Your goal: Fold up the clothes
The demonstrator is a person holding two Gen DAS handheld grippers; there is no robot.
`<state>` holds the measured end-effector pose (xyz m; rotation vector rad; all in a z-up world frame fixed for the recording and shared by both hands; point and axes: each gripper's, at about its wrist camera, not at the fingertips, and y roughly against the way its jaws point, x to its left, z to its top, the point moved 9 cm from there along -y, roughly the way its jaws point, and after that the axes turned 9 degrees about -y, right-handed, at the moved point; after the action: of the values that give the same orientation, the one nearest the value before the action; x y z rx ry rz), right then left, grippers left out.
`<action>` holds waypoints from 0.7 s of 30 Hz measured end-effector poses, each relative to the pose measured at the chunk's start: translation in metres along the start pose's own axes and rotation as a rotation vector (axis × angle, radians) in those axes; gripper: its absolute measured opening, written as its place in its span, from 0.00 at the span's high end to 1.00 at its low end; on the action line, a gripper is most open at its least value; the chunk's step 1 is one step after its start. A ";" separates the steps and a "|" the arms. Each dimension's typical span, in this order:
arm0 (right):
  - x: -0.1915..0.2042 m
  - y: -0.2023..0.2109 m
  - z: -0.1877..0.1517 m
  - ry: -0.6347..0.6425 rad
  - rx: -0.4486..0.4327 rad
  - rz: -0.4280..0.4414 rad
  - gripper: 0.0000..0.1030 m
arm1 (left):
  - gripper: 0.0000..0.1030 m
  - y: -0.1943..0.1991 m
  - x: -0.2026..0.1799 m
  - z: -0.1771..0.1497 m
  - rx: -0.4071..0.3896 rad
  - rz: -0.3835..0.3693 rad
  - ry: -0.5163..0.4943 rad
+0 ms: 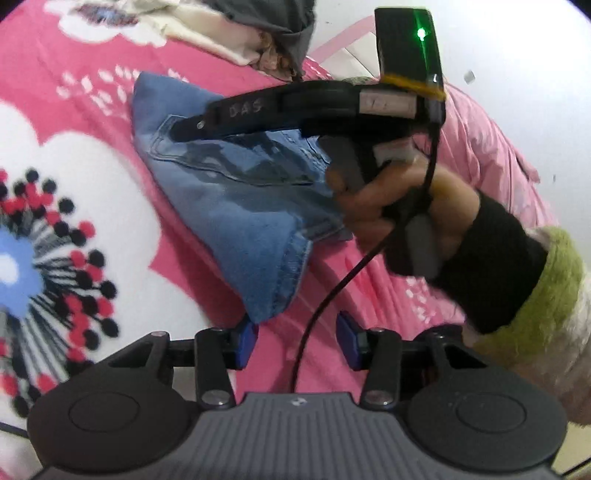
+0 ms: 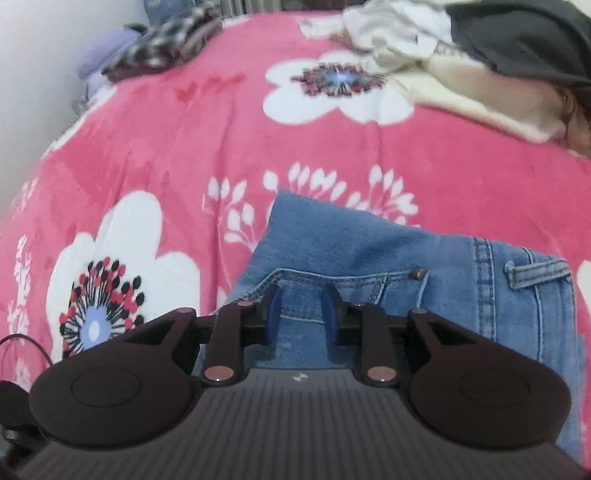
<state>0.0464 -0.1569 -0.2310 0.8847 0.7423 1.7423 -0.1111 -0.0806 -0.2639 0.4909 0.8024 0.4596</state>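
Observation:
Folded blue jeans (image 1: 236,206) lie on a pink flowered blanket (image 1: 74,122). In the left wrist view my left gripper (image 1: 298,341) is open just in front of the jeans' near corner. That corner ends at the left pad and nothing is pinched. A hand in a black sleeve with a green fluffy cuff holds my right gripper (image 1: 181,131) down over the jeans' back pocket. In the right wrist view the right gripper (image 2: 301,314) hovers over the jeans (image 2: 369,243) at the pocket seam. Its blue pads stand a narrow gap apart with only flat denim showing between them.
A heap of cream and dark grey clothes (image 2: 461,74) lies at the far side of the blanket (image 2: 184,140), also seen as a clothes heap (image 1: 236,33) in the left wrist view. A checked garment (image 2: 162,40) lies far left by the wall. A black cable (image 1: 321,306) hangs between the left fingers.

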 end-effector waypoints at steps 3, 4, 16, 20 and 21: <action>-0.008 0.045 0.001 -0.142 -0.072 0.043 0.76 | 0.52 0.019 0.005 -0.003 -0.012 0.087 -0.068; -0.013 0.064 -0.005 -0.192 -0.106 0.046 0.76 | 0.51 0.025 0.007 -0.002 -0.015 0.115 -0.080; -0.029 0.098 -0.130 -0.540 -0.052 0.067 0.82 | 0.49 0.003 -0.036 0.032 0.005 0.384 -0.509; -0.027 0.092 -0.111 -0.529 -0.132 0.107 0.84 | 0.50 0.000 -0.055 0.029 0.005 0.453 -0.625; -0.027 0.093 -0.105 -0.522 -0.159 0.112 0.84 | 0.55 -0.002 -0.056 0.030 0.004 0.470 -0.634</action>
<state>-0.0817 -0.2193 -0.2193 1.2192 0.2109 1.5399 -0.1220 -0.1204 -0.2155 0.7818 0.0695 0.6859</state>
